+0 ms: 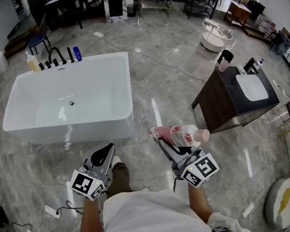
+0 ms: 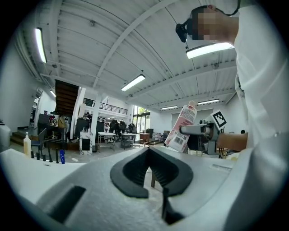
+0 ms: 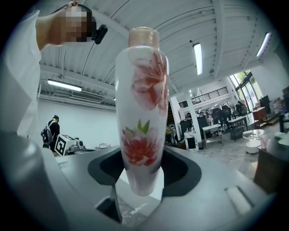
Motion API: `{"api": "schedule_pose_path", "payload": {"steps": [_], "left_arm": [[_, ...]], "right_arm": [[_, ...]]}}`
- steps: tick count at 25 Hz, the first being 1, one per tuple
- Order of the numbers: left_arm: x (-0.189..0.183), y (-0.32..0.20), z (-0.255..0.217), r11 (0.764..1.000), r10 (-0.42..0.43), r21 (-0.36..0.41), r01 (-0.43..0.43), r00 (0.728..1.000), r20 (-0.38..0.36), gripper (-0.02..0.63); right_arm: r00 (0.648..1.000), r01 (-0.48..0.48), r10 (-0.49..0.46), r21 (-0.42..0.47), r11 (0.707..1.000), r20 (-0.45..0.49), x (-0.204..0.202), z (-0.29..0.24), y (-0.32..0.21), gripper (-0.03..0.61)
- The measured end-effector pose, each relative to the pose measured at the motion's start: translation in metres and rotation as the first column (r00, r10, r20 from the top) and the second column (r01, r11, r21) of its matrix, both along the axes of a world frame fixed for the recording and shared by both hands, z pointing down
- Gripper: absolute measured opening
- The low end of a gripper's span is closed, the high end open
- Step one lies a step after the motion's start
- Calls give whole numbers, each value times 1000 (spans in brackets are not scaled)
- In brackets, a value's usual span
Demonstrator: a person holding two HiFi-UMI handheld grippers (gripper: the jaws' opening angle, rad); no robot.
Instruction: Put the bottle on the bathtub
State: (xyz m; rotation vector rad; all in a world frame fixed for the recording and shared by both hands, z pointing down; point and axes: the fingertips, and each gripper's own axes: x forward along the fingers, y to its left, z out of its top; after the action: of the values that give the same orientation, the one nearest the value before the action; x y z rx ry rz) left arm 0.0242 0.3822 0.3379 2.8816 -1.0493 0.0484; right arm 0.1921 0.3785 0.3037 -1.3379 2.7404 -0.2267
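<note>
The bottle (image 1: 176, 134) is a smooth, glossy white plastic one, tapered toward its base, printed with red-pink flowers and green leaves and topped with a pale round cap (image 1: 203, 135). It sits at lower centre-right of the head view, lying level with the cap pointing right, clenched near its base by the right tool (image 1: 169, 145). The left tool (image 1: 105, 154), at lower left of centre, has its dark ribbed jaws closed tip to tip around nothing. Just above both tools stands the bathtub (image 1: 73, 132), a glossy white rectangular tub with rounded corners. On its far rim, at upper left, are a black faucet (image 1: 55, 56), a blue bottle (image 1: 77, 53) and a yellowish bottle (image 1: 32, 63). The floor (image 1: 172, 77) is polished grey marble crossed by a thin cable (image 1: 159, 63). At right, a dark wooden cabinet (image 1: 223, 102) carries a white basin (image 1: 251, 88) on its worktop.
</note>
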Motion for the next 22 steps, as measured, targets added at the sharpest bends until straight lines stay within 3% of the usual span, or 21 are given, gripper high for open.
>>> {"api": "schedule_pose_path", "payload": {"steps": [8,18,22], "left_arm": [[-22,-125,23,998,45,-35,-46,999,-29,3],[-88,-321,20,992,99,-79,-102,994,-37,3],[-110,-383,23,988,119,-97,-122,992,-36,3]], "right_arm": [[999,-43,42,-34,999,-17,-27,15,-119,249],[997,-80,78,-78,994,-29,-99,11,-305,249],[999,-37,38,-72,997,7,-129,7,-360,249]]}}
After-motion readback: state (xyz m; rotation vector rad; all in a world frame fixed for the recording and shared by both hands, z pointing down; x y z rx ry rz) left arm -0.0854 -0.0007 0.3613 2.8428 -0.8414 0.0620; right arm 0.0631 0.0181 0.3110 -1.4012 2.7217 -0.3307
